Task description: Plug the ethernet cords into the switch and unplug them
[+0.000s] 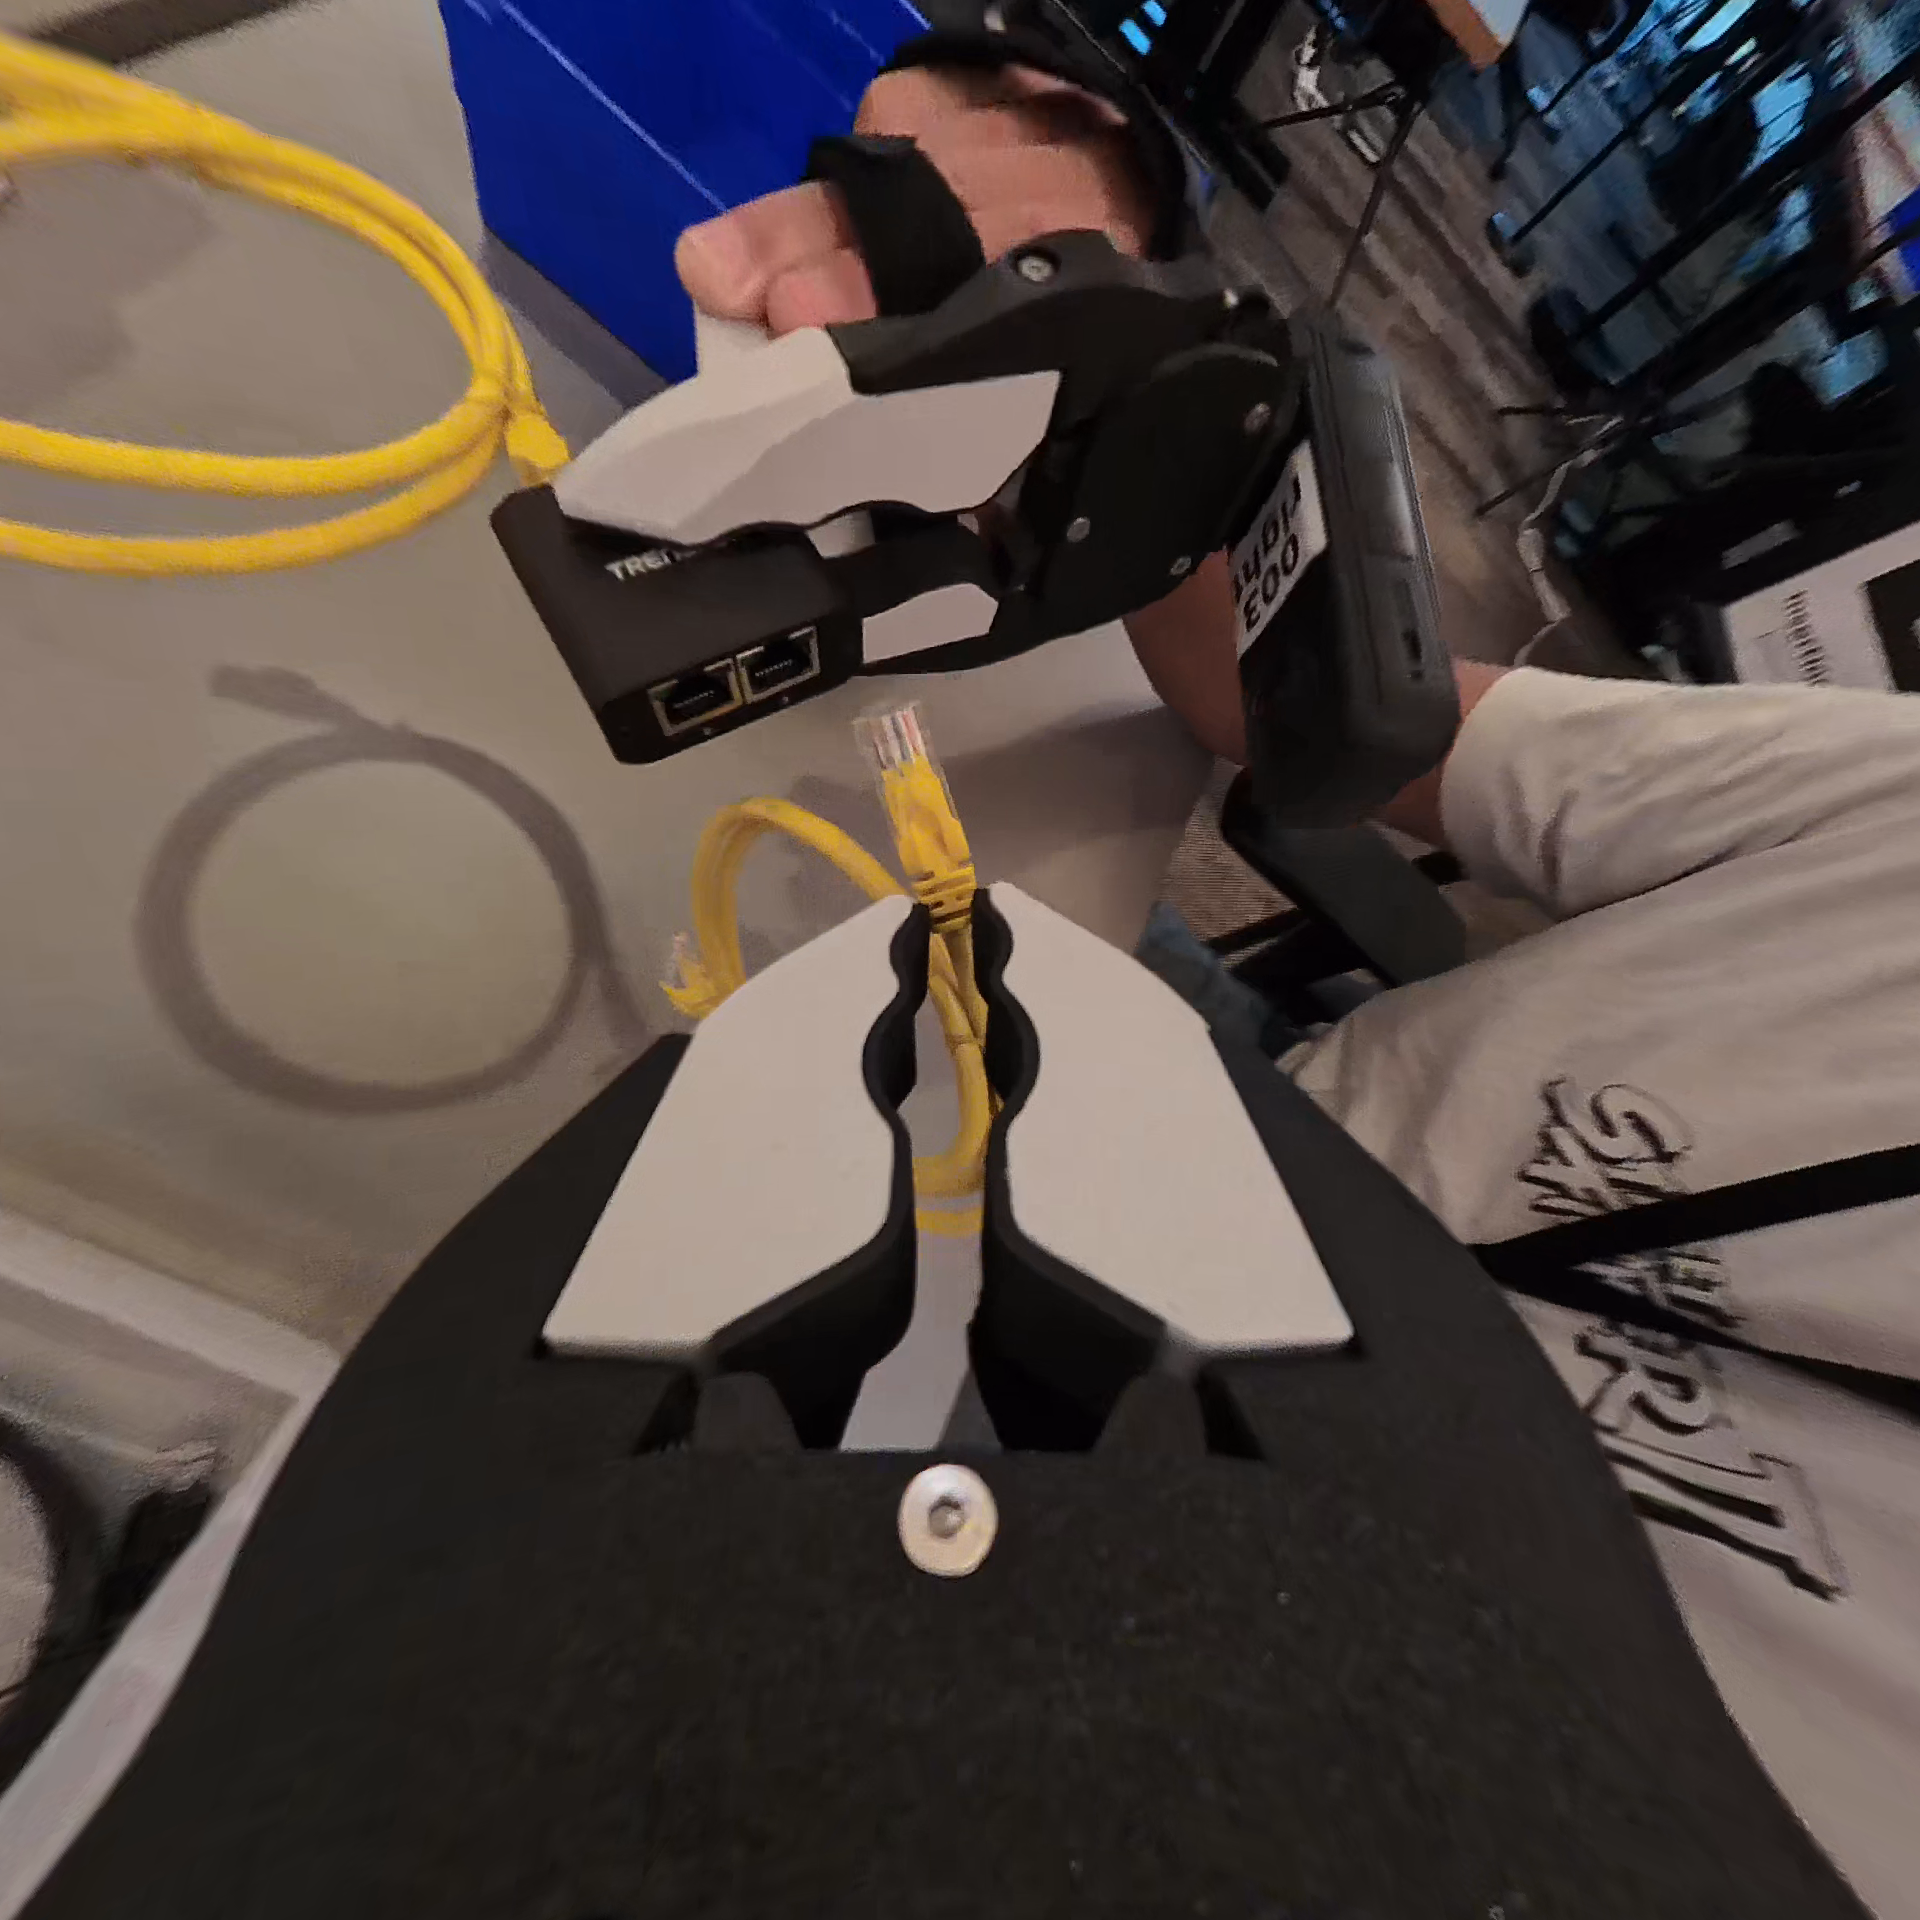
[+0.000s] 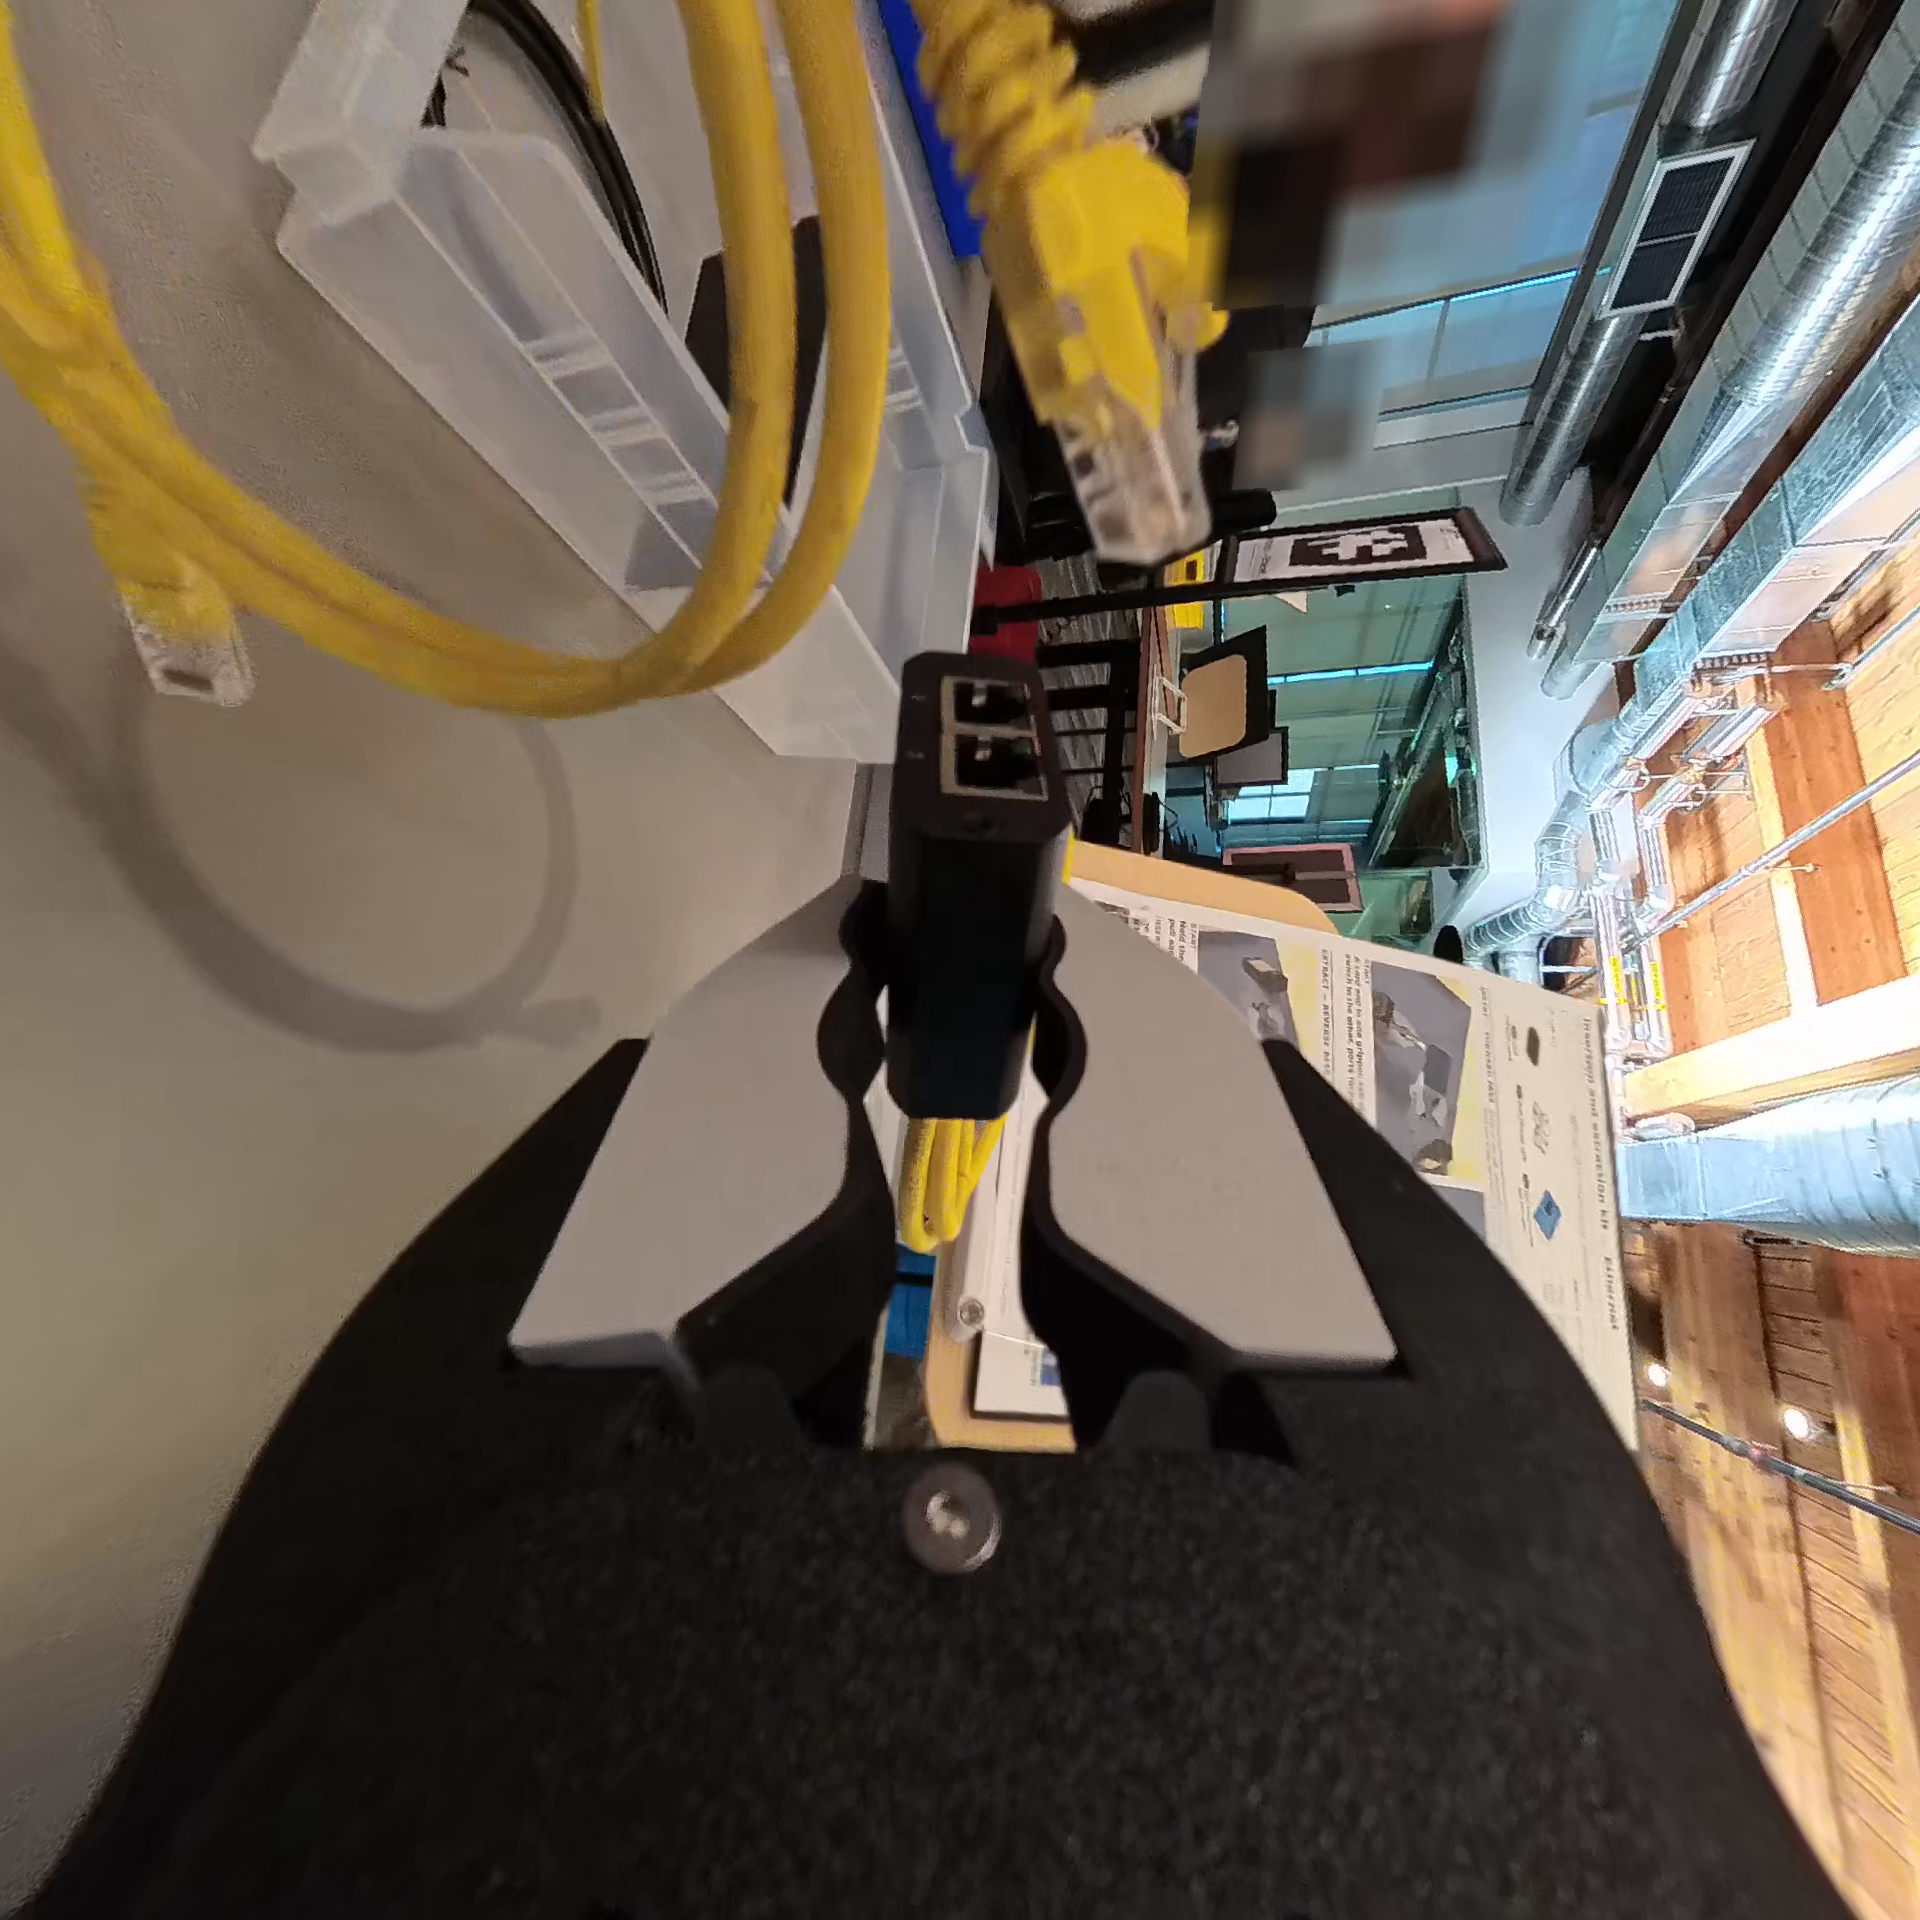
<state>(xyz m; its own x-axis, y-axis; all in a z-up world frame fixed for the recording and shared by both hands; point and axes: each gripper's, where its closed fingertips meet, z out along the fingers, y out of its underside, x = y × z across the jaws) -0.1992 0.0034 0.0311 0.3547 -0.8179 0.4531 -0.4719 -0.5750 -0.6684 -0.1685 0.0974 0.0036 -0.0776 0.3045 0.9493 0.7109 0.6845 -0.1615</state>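
Observation:
My left gripper (image 1: 949, 914) is shut on a yellow ethernet cord (image 1: 928, 831) just behind its boot. The clear plug points up at the black switch (image 1: 675, 623), a short gap below its two open ports. My right gripper (image 2: 961, 956) is shut on the switch (image 2: 971, 883), held above the table with its ports facing away from my camera. In the right wrist view the held plug (image 2: 1117, 384) hangs above the ports. A second yellow cord (image 1: 312, 457) is plugged into the switch's far end; its loops (image 2: 468, 623) hang to the left.
The grey table (image 1: 364, 831) carries the cord's coiled shadow. A blue box (image 1: 623, 135) stands behind the switch. A clear plastic bin (image 2: 540, 364) sits on the table's side. A printed sheet (image 2: 1455, 1091) lies to the right. A person's sleeve (image 1: 1662, 831) is on the right. Left tips to right tips: about 10 cm.

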